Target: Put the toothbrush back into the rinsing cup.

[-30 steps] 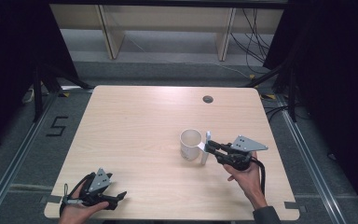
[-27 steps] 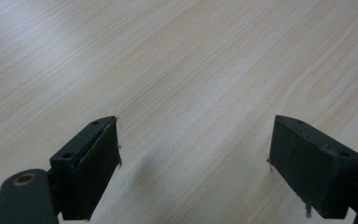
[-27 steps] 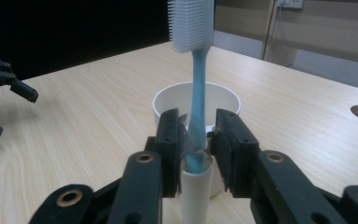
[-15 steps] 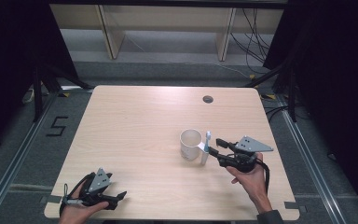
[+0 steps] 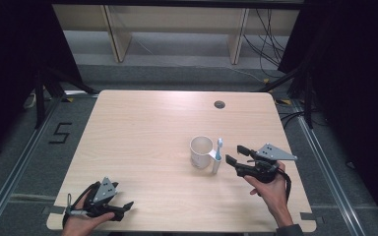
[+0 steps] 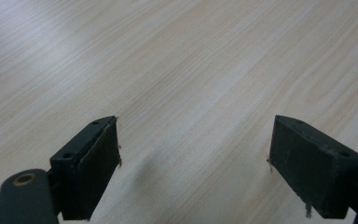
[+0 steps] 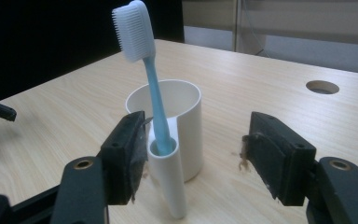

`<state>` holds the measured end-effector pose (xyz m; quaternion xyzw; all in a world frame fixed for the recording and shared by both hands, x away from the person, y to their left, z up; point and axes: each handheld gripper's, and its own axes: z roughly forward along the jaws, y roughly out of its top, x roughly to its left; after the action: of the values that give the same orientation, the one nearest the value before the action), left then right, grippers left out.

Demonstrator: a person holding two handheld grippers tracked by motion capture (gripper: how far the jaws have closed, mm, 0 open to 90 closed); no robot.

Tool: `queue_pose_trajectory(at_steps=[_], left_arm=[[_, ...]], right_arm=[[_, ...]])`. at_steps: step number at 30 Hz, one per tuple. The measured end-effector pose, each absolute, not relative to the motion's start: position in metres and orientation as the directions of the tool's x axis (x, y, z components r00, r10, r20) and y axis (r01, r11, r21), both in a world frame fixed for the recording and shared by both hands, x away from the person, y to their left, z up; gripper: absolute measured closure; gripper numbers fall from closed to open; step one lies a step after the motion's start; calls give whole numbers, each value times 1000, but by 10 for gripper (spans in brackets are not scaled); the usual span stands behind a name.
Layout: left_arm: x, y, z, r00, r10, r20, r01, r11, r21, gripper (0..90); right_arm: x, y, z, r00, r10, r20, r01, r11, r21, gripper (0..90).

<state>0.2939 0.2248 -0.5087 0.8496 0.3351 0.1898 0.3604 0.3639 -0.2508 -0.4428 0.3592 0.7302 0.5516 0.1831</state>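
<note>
A white cup [image 5: 201, 151] [image 7: 168, 100] stands right of the table's middle, with a narrow side tube [image 5: 216, 164] [image 7: 168, 179] on its right. A blue toothbrush [image 5: 219, 148] [image 7: 147, 70] stands upright in that tube, white bristles up. Just right of it my right gripper [image 5: 233, 154] [image 7: 193, 156] is open; its jaws have just been opening, and the tube sits near the left jaw with nothing pressed. My left gripper [image 5: 125, 206] [image 6: 193, 163] rests open over bare wood at the table's front left corner.
The light wooden table [image 5: 142, 128] has a round cable hole [image 5: 219, 104] [image 7: 322, 87] near its far edge. Dark curtains flank both sides. Shelving and cables lie behind the table. The table's front edge runs just below both hands.
The right gripper's jaws have spread apart and drawn back slightly to the right from the cup's side tube, leaving the toothbrush standing in it. The left gripper has stayed put.
</note>
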Motion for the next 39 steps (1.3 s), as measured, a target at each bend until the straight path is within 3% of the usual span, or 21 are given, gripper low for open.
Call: queue_pose_trajectory(at_steps=[20, 25, 26, 31, 39], left_arm=[[293, 225, -508, 700, 710, 76, 436, -510, 741, 153], [293, 225, -508, 700, 710, 77, 436, -510, 741, 153], [293, 225, -508, 701, 709, 77, 436, -511, 741, 153], [293, 224, -509, 697, 714, 69, 438, -500, 747, 153], [292, 224, -509, 696, 715, 68, 437, -497, 750, 153]], right_arm=[[352, -266, -438, -629, 759, 166, 370, 105, 923, 310], [350, -271, -438, -631, 768, 111, 330, 137, 934, 303], [345, -271, -438, -615, 773, 153, 377, 119, 919, 301], [343, -276, -440, -622, 778, 95, 335, 154, 930, 290], [335, -279, -443, -613, 786, 85, 349, 172, 921, 282]])
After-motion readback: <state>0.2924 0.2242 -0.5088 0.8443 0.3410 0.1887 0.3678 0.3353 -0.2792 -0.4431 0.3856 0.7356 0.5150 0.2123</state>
